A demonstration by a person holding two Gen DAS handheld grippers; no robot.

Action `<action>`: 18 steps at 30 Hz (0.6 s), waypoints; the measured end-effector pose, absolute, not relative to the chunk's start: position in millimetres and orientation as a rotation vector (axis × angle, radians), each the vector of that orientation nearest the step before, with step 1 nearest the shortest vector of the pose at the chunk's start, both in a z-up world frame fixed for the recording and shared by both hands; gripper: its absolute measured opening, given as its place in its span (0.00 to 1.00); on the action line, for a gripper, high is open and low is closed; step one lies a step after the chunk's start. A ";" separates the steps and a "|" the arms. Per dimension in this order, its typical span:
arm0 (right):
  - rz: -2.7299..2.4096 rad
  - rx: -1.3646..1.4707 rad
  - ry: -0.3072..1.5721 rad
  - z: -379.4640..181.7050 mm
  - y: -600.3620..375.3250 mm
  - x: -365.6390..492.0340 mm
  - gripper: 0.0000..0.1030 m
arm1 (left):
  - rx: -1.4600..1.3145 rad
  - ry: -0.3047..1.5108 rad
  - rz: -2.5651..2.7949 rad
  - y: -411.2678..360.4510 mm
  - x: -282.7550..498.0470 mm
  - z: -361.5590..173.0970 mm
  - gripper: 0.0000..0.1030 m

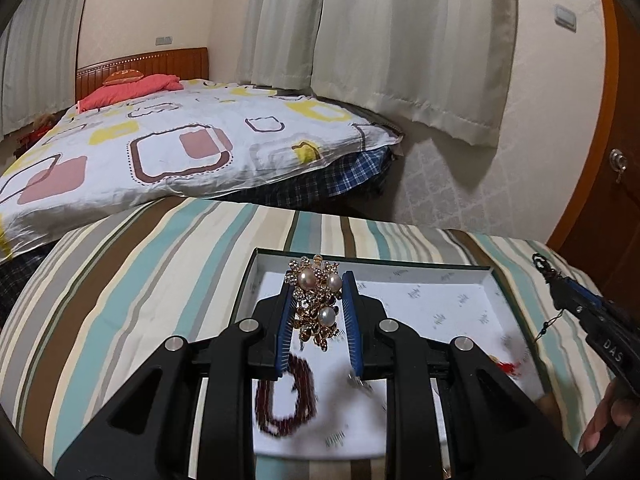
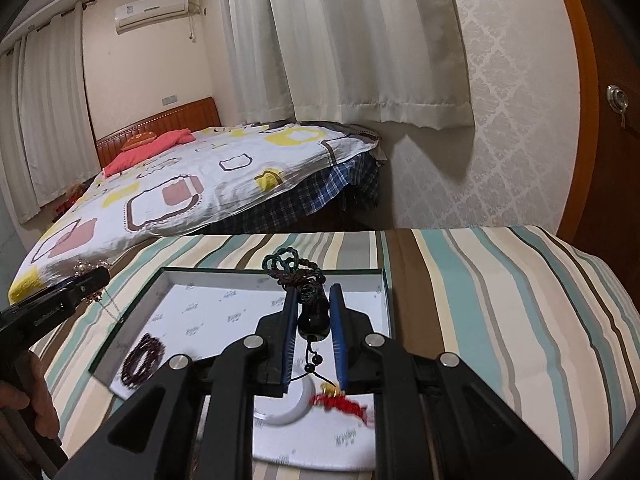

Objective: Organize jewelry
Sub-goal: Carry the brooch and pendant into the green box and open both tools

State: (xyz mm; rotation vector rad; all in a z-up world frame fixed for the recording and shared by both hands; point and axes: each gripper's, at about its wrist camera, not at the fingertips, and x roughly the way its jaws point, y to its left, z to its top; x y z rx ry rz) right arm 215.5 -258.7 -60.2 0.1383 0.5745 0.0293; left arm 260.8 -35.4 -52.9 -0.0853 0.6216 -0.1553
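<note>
Gripping pearl brooch [image 1: 316, 304] and knotted pendant [image 2: 313, 312] above box [image 1: 460, 280].

Both wrist cameras look forward and down, close above the shallow white-lined cardboard box [image 1: 486, 280] [image 2: 382, 292], sharing the patterned bed [image 1: 192, 136] [image 2: 192, 176] behind.

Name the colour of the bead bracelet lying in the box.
Dark reddish brown, a maroon shade. The bead bracelet shows best in the right wrist view.

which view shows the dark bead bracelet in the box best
The right wrist view: the dark bead bracelet lies in full sight on the box floor, only slightly blurred. In the left wrist view it is more motion-smeared and its upper part is cut off by the left gripper.
</note>
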 end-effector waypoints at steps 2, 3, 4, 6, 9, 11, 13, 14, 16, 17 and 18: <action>0.025 0.137 0.584 -65.5 -259.5 224.3 0.16 | -0.077 0.640 -0.147 -37.3 274.5 -61.6 0.22; 0.022 0.136 0.593 -69.5 -260.0 229.5 0.16 | -0.076 0.662 -0.144 -37.9 283.4 -68.9 0.22; 0.019 0.137 0.607 -75.0 -261.2 235.5 0.16 | -0.077 0.679 -0.142 -38.6 289.5 -74.0 0.22; 0.011 0.134 0.639 -87.0 -263.0 246.8 0.16 | -0.076 0.717 -0.137 -38.8 301.5 -85.7 0.22; -0.002 0.131 0.687 -101.9 -264.7 259.2 0.16 | -0.054 0.764 -0.120 -39.2 317.7 -103.0 0.22; -0.009 0.128 0.721 -109.3 -265.5 265.6 0.16 | -0.030 0.789 -0.109 -40.4 325.4 -112.1 0.22; -0.015 0.127 0.758 -117.8 -265.6 271.5 0.16 | -0.024 0.817 -0.103 -40.3 331.8 -119.5 0.22; -0.017 0.124 0.770 -120.3 -265.3 273.2 0.16 | -0.024 0.826 -0.103 -40.5 333.1 -121.7 0.22; -0.021 0.120 0.799 -126.3 -266.3 277.2 0.16 | -0.016 0.850 -0.106 -41.6 336.2 -125.6 0.22; -0.023 0.120 0.806 -128.0 -266.0 277.6 0.16 | -0.009 0.862 -0.110 -42.5 337.6 -126.4 0.22; -0.025 0.120 0.820 -130.4 -266.2 278.4 0.16 | 0.001 0.879 -0.115 -43.8 339.2 -127.8 0.22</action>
